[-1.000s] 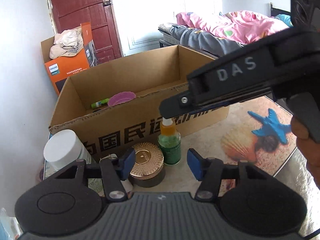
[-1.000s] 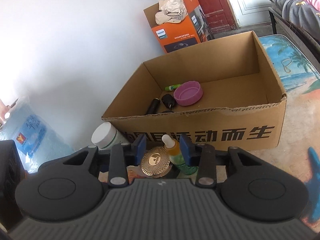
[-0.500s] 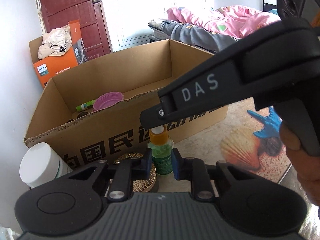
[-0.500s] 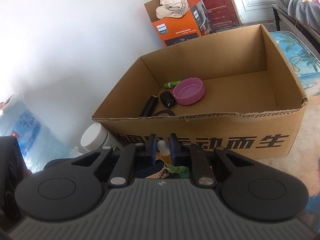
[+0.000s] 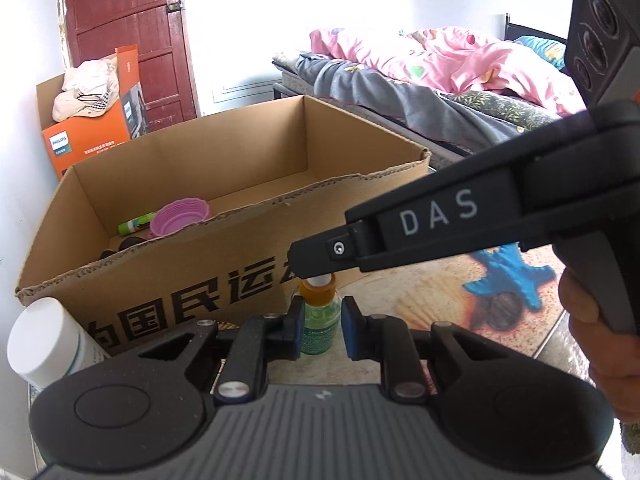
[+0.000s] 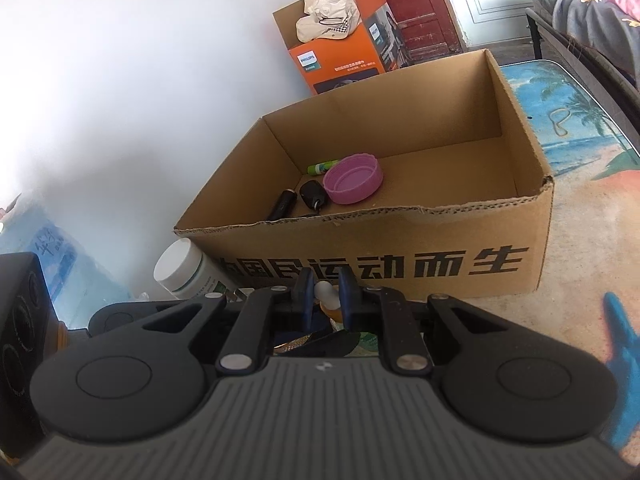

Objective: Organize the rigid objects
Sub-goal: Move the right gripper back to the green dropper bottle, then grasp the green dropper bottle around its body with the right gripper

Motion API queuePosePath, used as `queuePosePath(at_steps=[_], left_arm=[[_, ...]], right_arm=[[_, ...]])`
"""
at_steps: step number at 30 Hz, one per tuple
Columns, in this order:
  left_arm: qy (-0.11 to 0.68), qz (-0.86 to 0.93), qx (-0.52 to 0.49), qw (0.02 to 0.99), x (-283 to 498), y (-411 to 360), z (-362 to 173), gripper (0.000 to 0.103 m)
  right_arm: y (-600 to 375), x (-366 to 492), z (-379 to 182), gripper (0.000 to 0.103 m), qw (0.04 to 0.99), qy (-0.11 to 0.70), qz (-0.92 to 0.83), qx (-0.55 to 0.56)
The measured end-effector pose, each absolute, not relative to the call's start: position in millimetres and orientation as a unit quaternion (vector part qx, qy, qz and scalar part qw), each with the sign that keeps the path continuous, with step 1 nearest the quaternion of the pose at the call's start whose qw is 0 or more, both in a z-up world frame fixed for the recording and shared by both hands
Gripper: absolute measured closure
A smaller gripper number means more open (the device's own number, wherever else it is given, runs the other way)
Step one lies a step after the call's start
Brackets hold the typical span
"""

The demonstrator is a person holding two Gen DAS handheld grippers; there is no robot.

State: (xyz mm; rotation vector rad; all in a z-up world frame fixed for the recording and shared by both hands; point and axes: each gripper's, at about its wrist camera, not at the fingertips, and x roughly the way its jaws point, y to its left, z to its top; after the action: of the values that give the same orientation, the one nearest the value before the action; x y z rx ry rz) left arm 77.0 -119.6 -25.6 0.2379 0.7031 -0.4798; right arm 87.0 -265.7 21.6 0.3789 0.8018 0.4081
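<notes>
A small green dropper bottle (image 5: 320, 326) with an orange neck and white cap stands in front of the open cardboard box (image 5: 224, 296). My left gripper (image 5: 321, 330) is shut on the bottle's green body. My right gripper (image 6: 326, 294) is shut on the bottle's white cap (image 6: 325, 292); its finger also crosses the left wrist view (image 5: 420, 224) above the bottle. In the box lie a purple lid (image 6: 352, 179), a green tube (image 6: 322, 167) and two black items (image 6: 298, 200).
A white-capped jar (image 5: 42, 340) stands left of the bottle, by the box's corner. A gold lid (image 6: 294, 345) peeks below the right gripper. An orange Philips box (image 6: 340, 60) stands behind by the wall. A bed (image 5: 440, 80) is at the right.
Both grippers closed: the left one from wide open onto the bottle's body, the right one onto its cap. The left gripper moved forward, hiding the gold lid.
</notes>
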Motion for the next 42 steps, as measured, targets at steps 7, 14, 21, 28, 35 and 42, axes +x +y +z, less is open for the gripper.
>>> queuePosePath(at_steps=[7,14,21,28,35,42], left_arm=[[0.345,-0.218,0.122,0.905,80,-120,-29,0.076],[0.362,-0.219,0.138,0.895,90,-130,-38,0.068],[0.362,-0.251,0.124,0.889,82,-133,-40,0.067],[0.347,-0.254,0.146,0.891,76,-146,-47,0.065],[0.354,-0.243,0.17,0.887,83,-157,-66,0.065],[0.362,-0.24,0.175,0.884,92,-162,-83,0.069]], right_arm=[[-270,88,20,0.091,0.882,0.384,0.195,0.191],[-270,94,20,0.09,0.88,0.387,0.196,0.195],[-282,88,20,0.09,0.881,0.388,0.181,0.2],[-286,83,22,0.088,0.883,0.392,0.176,0.188],[-281,91,19,0.075,0.88,0.407,0.18,0.166],[-278,94,10,0.076,0.878,0.416,0.18,0.152]])
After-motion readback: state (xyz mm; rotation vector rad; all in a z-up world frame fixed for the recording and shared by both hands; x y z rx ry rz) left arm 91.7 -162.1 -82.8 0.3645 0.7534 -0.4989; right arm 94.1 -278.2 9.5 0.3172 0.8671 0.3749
